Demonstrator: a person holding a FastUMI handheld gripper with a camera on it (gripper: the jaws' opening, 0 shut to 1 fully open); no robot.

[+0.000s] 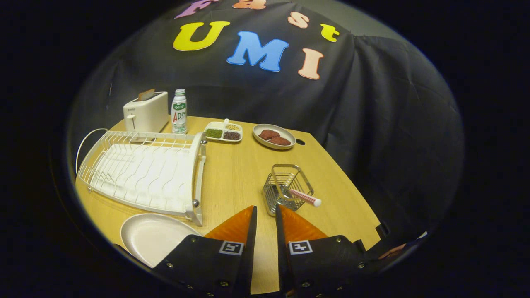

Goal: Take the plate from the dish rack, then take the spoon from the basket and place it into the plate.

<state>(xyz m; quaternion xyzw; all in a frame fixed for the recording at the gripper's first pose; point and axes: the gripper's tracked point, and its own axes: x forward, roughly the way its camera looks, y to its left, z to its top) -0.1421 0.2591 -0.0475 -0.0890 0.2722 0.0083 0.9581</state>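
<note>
On the table (232,174), left to right: rack (143,171) sits empty, plate (151,236) already lies flat on the wood just in front of it, left of the fingers, so the plate half looks done and the spoon is the step in hand. Gripper (266,211) sits low over the near table edge, fingers pointing forward and slightly down, a narrow gap between the tips, nothing held. Just ahead of the right finger is the wire basket (287,188); the spoon (304,197) stands in it tilted, handle end poking out over the right-hand rim, bowl end down inside the mesh. For a clean pick I'd open wider first, since the current gap looks too tight to straddle the handle safely. Come in from the right of the basket and close on the exposed handle just above the rim, not down in the wire, where a finger could snag. Lift along the handle's tilt so the bowl doesn't hook the mesh and drag the light basket along. Then carry left, low, and lay it into the plate's middle rather than dropping on the rim. Further back, well clear of the path: toaster (145,111), bottle (179,111), snack tray (223,131), dish with patties (274,136). Wrist looks roughly level, aimed between plate and basket; needs a small yaw right.
</note>
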